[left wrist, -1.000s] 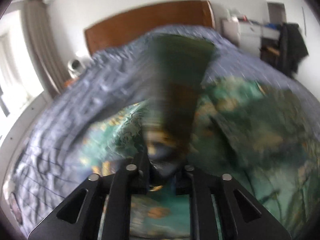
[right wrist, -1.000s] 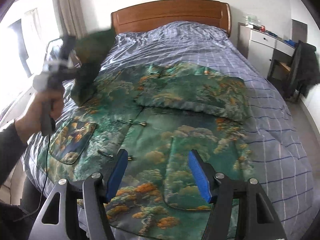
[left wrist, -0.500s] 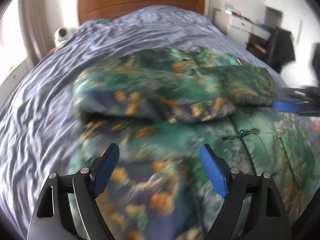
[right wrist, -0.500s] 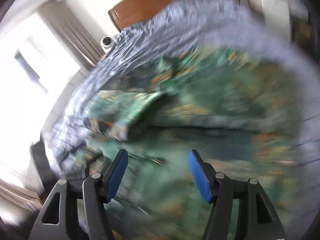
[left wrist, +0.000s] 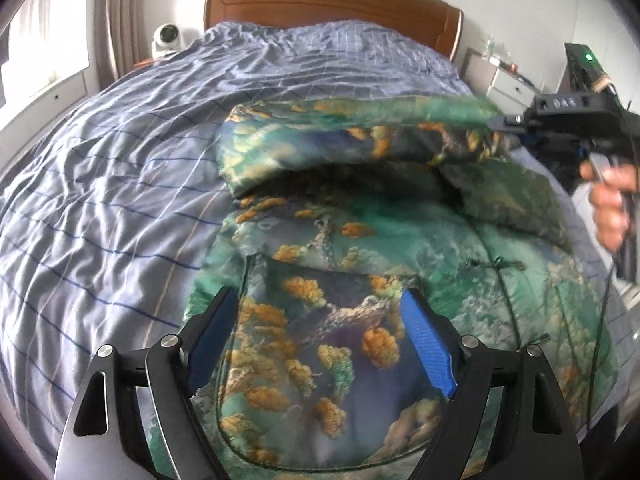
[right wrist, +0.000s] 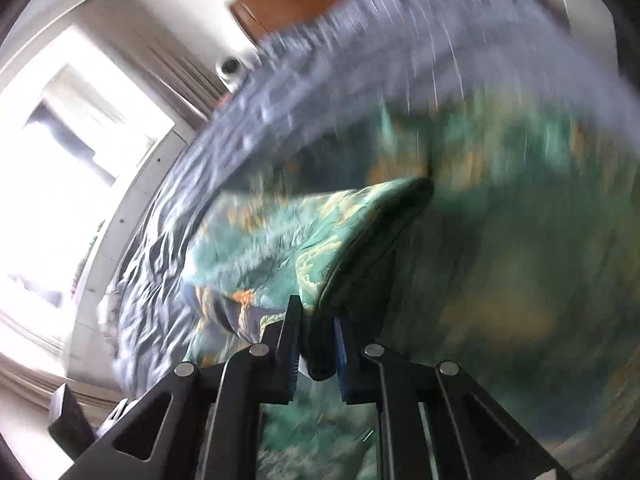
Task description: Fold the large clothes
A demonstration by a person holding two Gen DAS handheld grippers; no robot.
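A large green jacket (left wrist: 360,248) with an orange and blue landscape print lies spread on the bed. One sleeve (left wrist: 340,140) is folded across its upper part. My left gripper (left wrist: 316,294) hovers open over the jacket's patch pocket (left wrist: 320,352), with nothing between its blue pads. At the right edge of the left wrist view, my right gripper (left wrist: 496,122) pinches the sleeve's far end and lifts it off the jacket. The blurred right wrist view shows the right gripper (right wrist: 316,312) with its jaws closed tight on a fold of the sleeve (right wrist: 320,232).
The bed has a wrinkled blue checked cover (left wrist: 120,160) and a wooden headboard (left wrist: 320,0). A small white camera (left wrist: 168,38) sits left of the headboard and a white dresser (left wrist: 504,80) right of it. A person's hand (left wrist: 608,208) grips the right tool. A bright window is on the left.
My left gripper let go of the sleeve and opened, and the sleeve dropped across the jacket. My right gripper swung over from the hem and shut on the sleeve's end.
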